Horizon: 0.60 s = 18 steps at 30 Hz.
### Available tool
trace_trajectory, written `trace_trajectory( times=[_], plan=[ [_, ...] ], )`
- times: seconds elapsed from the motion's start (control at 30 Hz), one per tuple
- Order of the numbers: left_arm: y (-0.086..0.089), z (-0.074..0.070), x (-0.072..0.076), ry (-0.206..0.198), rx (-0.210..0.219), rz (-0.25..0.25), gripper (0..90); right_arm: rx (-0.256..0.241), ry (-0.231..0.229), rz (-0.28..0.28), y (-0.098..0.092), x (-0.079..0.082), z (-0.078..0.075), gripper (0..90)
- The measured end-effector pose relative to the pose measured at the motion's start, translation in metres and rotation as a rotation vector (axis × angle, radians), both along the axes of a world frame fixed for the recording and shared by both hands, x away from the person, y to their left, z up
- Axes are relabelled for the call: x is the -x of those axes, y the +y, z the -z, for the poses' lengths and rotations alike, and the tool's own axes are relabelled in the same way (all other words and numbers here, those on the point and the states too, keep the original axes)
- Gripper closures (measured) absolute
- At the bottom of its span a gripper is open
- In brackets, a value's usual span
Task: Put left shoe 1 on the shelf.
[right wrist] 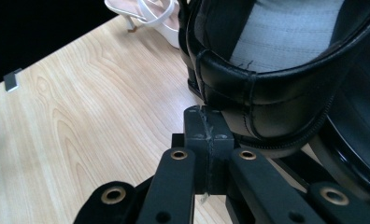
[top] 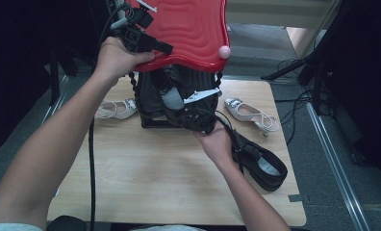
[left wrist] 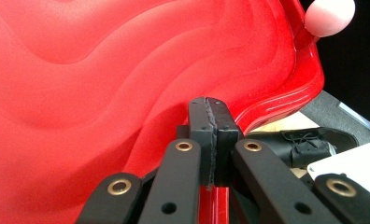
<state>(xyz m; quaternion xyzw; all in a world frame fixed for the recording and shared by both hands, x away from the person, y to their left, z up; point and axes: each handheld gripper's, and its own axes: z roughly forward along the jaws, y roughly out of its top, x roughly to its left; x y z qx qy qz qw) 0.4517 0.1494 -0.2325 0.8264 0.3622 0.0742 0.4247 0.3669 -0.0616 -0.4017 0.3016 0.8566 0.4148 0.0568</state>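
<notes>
The left hand (top: 114, 60) is raised, forearm stretched forward, its gripper (left wrist: 210, 112) with jaws pressed together. The right hand (top: 216, 142) sits lower; its gripper (right wrist: 208, 122) seems closed too.

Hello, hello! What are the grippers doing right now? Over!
Left hand-held gripper shut on red lid, holding it up. Right hand-held gripper shut beside black shoe, grip unclear. White heels nearby.
</notes>
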Motion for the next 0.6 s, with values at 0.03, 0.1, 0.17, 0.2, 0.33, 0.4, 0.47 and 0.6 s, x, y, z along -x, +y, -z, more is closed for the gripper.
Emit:
trace_trajectory(
  times=[0.03, 0.1, 0.17, 0.2, 0.33, 0.4, 0.47, 0.6],
  plan=[
    [0.0, 0.0, 0.0, 0.0, 0.0, 0.0, 90.0, 0.001, -0.002, -0.004, 0.001, 0.0, -0.001, 90.0],
    [0.0, 0.0, 0.0, 0.001, 0.002, -0.002, 90.0, 0.015, -0.013, 0.005, 0.005, -0.002, -0.003, 90.0],
    [0.0, 0.0, 0.0, 0.002, 0.003, -0.003, 90.0, 0.001, -0.009, 0.013, 0.008, -0.005, -0.003, 90.0],
    [0.0, 0.001, 0.001, 0.0, 0.007, -0.007, 90.0, -0.006, -0.005, 0.016, 0.01, -0.007, -0.003, 90.0],
    [0.0, 0.0, 0.001, -0.001, 0.005, -0.006, 90.0, -0.029, -0.002, 0.024, 0.019, -0.013, -0.005, 90.0],
    [0.0, 0.001, 0.001, -0.003, 0.007, -0.007, 90.0, -0.033, -0.001, 0.03, 0.024, -0.015, -0.006, 90.0],
    [0.0, 0.001, 0.001, -0.002, 0.009, -0.005, 90.0, -0.033, -0.004, 0.026, 0.031, -0.017, -0.007, 90.0],
    [0.0, 0.001, 0.001, -0.003, 0.006, -0.007, 90.0, -0.025, -0.019, 0.029, 0.041, -0.02, -0.008, 90.0]
  ],
)
